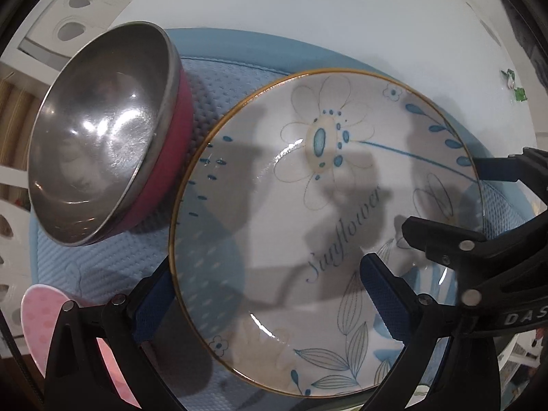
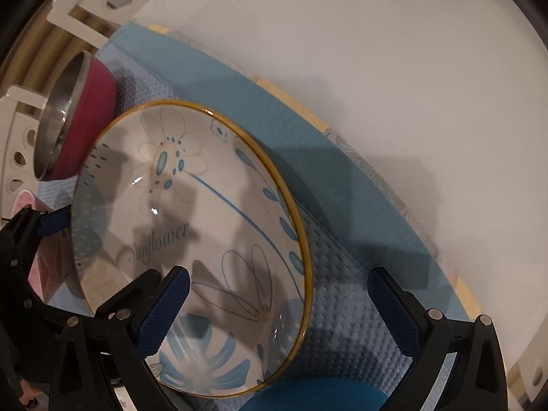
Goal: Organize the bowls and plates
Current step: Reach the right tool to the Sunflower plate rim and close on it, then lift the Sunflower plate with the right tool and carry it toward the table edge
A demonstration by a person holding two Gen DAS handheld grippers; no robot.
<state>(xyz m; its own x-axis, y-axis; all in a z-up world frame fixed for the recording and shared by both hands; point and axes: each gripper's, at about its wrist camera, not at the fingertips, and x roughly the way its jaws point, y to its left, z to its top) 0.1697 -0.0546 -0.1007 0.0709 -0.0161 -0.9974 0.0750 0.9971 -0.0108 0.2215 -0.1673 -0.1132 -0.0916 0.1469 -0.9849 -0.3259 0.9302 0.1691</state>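
Blue mat (image 1: 219, 78), plate (image 1: 274, 205) lettered "Sunflower", steel bowl (image 1: 102, 137)

The big white flowered plate with a gold rim (image 1: 308, 205) fills most of the bumpy light blue mat (image 2: 342, 308). The shiny steel bowl with a pink outside (image 1: 102, 137) sits tight beside it, with almost no gap. The bare white tabletop (image 2: 376, 68) past the mat is wide open.

- Floral plate (image 2: 191, 226) lies on the blue mat (image 2: 342, 294).
- Right gripper (image 2: 279, 311) straddles its right rim, jaws apart.
- Pink-sided steel bowl (image 2: 82, 120) sits far left.
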